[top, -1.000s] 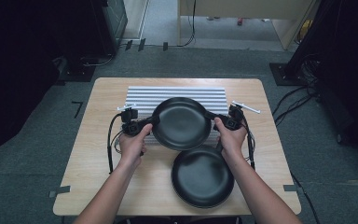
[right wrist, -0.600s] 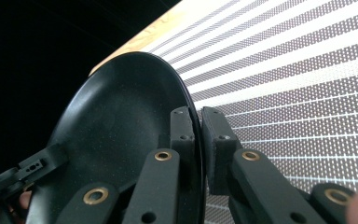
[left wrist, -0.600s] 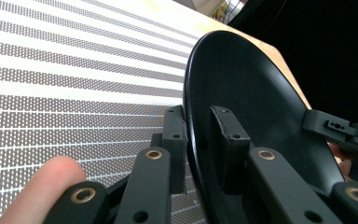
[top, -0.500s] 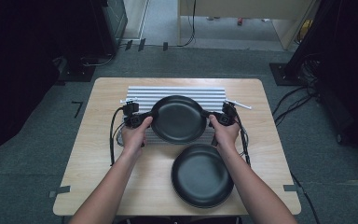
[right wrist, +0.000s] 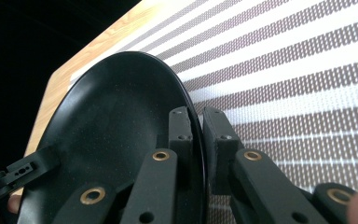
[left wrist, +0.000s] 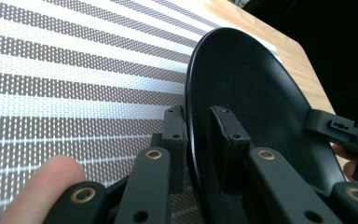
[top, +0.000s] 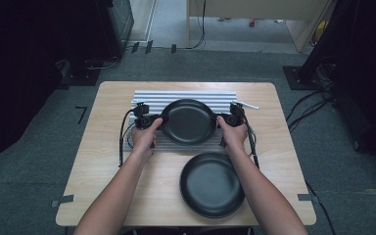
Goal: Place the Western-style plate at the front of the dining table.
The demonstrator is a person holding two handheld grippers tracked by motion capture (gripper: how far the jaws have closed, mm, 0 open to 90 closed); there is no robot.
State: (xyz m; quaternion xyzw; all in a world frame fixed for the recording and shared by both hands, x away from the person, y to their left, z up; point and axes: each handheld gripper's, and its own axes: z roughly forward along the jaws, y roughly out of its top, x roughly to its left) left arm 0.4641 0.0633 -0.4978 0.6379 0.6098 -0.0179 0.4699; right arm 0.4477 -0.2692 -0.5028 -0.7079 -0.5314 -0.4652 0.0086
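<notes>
Two-handed carry in progress here: left claw (top: pixel 152 121) pinched onto the left rim of the black plate (top: pixel 188 121), right claw (top: pixel 223 120) pinched onto the opposite rim, so both clamped on the same dish. Clear enough in the left gripper view, with one jaw under the rim and the other inside the bowl of the plate (left wrist: pixel 247 107); same story mirrored in the right gripper view, rim of the plate (right wrist: pixel 116 121) sandwiched tight between the jaws. Plate held over the striped placemat (top: pixel 149 96) at the far half of the counter (top: pixel 103 161), about centred on it. Can't really tell whether already resting on the mat or hanging just above it; looks low and close, though. Second black plate (top: pixel 211 184) sitting bare on the wood at the near right, well clear of both claws and untouched. So probably: pick-up done, transport pretty much done, placement on the mat either just finishing or about to. Left to do, by the look of it: set down fully, let go on both sides, back off, then maybe deal with the other plate.
</notes>
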